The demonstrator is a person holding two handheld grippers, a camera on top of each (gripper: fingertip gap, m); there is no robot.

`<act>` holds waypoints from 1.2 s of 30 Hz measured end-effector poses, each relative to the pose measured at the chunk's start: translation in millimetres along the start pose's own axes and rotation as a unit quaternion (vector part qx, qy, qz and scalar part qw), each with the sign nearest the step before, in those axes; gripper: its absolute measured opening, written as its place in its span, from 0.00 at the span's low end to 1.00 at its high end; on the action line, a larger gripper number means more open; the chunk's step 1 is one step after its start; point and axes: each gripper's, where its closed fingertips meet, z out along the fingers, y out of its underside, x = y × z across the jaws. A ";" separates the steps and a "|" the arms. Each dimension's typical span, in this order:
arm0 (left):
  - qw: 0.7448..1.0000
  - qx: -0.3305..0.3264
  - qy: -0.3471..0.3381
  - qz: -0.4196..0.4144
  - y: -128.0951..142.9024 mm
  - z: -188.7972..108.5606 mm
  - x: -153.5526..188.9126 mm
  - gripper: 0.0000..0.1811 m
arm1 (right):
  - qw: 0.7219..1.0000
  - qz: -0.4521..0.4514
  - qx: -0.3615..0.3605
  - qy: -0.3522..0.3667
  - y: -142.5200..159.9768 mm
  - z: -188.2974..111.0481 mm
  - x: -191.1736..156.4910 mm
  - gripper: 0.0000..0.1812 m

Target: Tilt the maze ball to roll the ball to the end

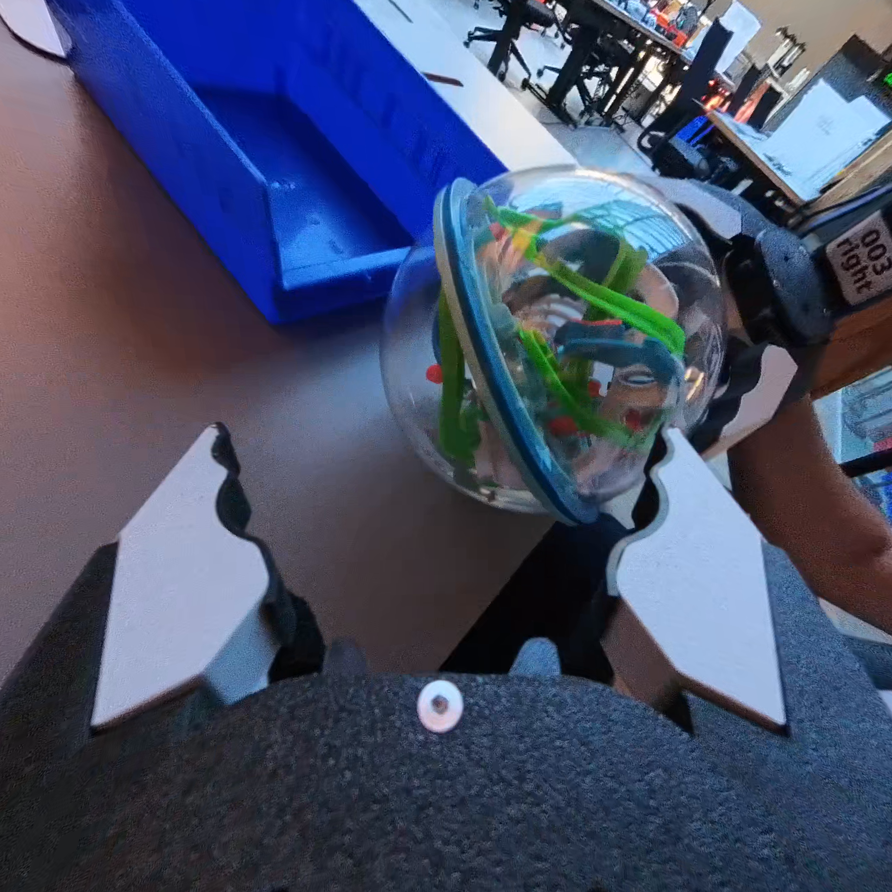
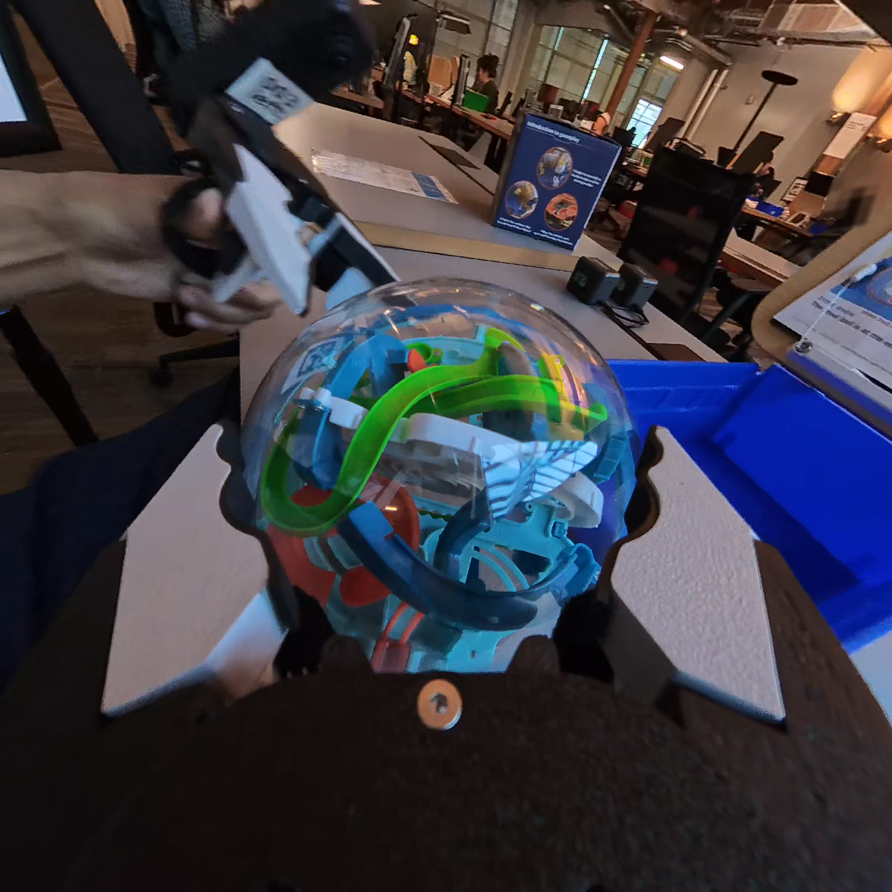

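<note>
The right gripper (image 2: 437, 487) is clenched on the clear plastic maze ball with green, blue and red tracks inside (image 2: 434, 478), one white finger (image 2: 193, 555) pressing each side of the sphere, so the ball is held in the air above the edge of the grey worktop (image 2: 507, 270). A sphere has no long axis, but its blue equator seam (image 1: 487, 357) shows the pose: in the left wrist view this ring is steeply tilted, running from upper left to lower right. The left gripper (image 1: 441, 463) is released, its fingers spread wide and holding nothing, just beside the ball. Behind the ball lies a blue plastic bin (image 1: 270, 145) on the worktop. Farther away a dark blue printed cardboard box (image 2: 555, 178) stands upright.
</note>
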 end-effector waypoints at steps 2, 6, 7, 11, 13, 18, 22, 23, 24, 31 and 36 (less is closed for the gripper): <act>0.993 -0.027 0.105 -0.044 -7.2 16.0 15.0 0.88 | 1.000 -0.001 0.003 -0.013 -1.7 3.4 -1.1 0.85; 0.963 -0.032 0.235 -0.126 -11.2 37.9 27.2 0.78 | 0.998 0.040 0.028 -0.029 -3.3 2.0 5.1 0.83; 0.959 -0.027 0.246 -0.139 -10.8 39.9 27.2 0.78 | 0.997 0.060 0.043 -0.036 -5.8 -3.2 7.9 0.81; 0.944 -0.019 0.265 -0.198 -5.6 41.5 22.0 0.74 | 0.977 0.178 0.117 -0.030 -10.8 -43.5 42.9 0.76; 0.942 -0.009 0.262 -0.212 -4.7 39.9 15.9 0.70 | 0.972 0.209 0.101 -0.019 13.6 -60.6 57.1 0.76; 0.946 0.014 0.253 -0.203 -2.3 36.9 12.8 0.66 | 0.960 0.263 -0.020 -0.093 82.7 -61.9 17.9 0.81; 0.941 0.019 0.265 -0.208 -1.9 40.4 18.4 0.67 | 0.974 0.184 -0.089 -0.096 96.0 -45.7 3.0 0.81; 0.939 0.012 0.274 -0.209 0.5 43.5 22.1 0.69 | 0.977 0.168 -0.096 -0.089 96.9 -40.0 3.5 0.82; 0.936 0.004 0.283 -0.209 3.2 48.5 26.7 0.71 | 0.978 0.166 -0.092 -0.085 94.3 -33.7 3.3 0.82; 0.922 -0.031 0.306 -0.235 11.0 62.4 46.4 0.86 | 0.980 0.182 -0.055 -0.066 78.4 -24.0 8.6 0.85; 0.899 -0.013 0.340 -0.276 -1.8 53.2 56.8 0.86 | 0.978 0.198 -0.031 -0.061 49.8 -29.8 13.8 0.85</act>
